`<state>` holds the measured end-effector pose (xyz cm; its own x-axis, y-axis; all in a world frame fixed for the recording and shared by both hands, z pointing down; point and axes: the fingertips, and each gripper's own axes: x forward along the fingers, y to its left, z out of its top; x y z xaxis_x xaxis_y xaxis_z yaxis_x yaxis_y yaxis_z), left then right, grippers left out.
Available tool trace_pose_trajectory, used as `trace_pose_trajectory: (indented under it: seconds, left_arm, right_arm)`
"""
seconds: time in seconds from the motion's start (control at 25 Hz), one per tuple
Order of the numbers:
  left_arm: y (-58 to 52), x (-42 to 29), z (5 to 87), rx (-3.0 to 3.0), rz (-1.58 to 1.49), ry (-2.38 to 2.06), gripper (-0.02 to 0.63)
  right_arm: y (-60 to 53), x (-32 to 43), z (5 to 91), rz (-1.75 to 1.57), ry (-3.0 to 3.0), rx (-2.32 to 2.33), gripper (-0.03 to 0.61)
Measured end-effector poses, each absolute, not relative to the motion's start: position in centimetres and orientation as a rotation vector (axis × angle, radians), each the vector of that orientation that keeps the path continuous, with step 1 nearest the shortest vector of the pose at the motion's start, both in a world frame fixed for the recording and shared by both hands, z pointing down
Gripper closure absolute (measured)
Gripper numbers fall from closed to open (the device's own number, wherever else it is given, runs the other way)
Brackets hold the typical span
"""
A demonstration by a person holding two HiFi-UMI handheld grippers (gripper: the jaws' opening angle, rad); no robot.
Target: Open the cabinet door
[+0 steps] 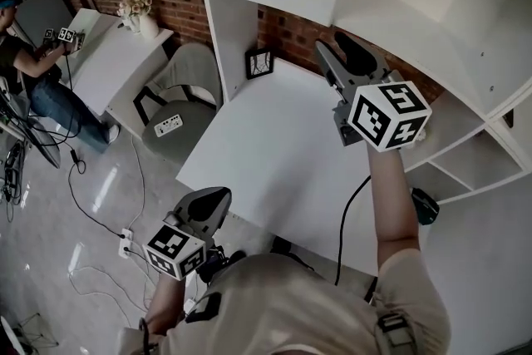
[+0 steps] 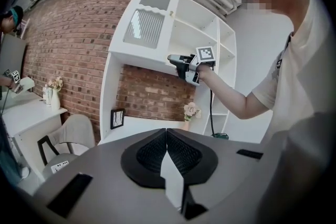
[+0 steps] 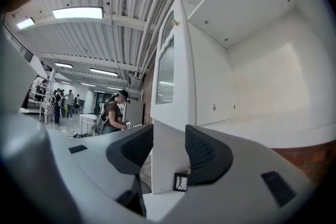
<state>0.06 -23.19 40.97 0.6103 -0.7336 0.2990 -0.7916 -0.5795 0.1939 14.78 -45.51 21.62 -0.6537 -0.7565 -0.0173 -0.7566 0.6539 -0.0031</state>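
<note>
Cabinet door [image 3: 176,76]: stands swung wide off the upper cabinet [image 3: 252,60], edge-on in my right gripper view
Right gripper [image 3: 169,136]: jaws apart, pressing on nothing; the door's lower edge shows in the gap; whether it touches a pad I cannot tell
Left gripper [image 2: 166,134]: jaws together, empty, held low near my body
Step in hand: I judge the opening done and the release under way
Next move: I would draw the right gripper clear without knocking the door; no regrasp looks needed

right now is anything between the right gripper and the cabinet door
Nothing visible does. The right gripper, jaws open, faces the cabinet door edge-on, with only air between them.
</note>
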Motion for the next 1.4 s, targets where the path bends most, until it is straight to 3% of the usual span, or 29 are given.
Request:
trace_pose_trajectory:
  seconds: [0.08,0.88,1.4]
  left_arm:
    - [-23.1,-0.1,41.3,2.516,0.271,-1.246,0.597]
    - [-23.0,-2.2,42.1,2.495,0.214,-1.295,0.597]
    - [-22.7,-3.3,41.4,2.522,0.213,-1.245,0.597]
  right_arm:
    - [-46.9,15.1,21.0,0.031,2.813,-1.35,0.382]
    - [-49.8,14.2,19.8,0.221,2.829,-1.541,0.379]
    - [-47.5,13.1,19.1,0.048,2.857,-1.312,0.38]
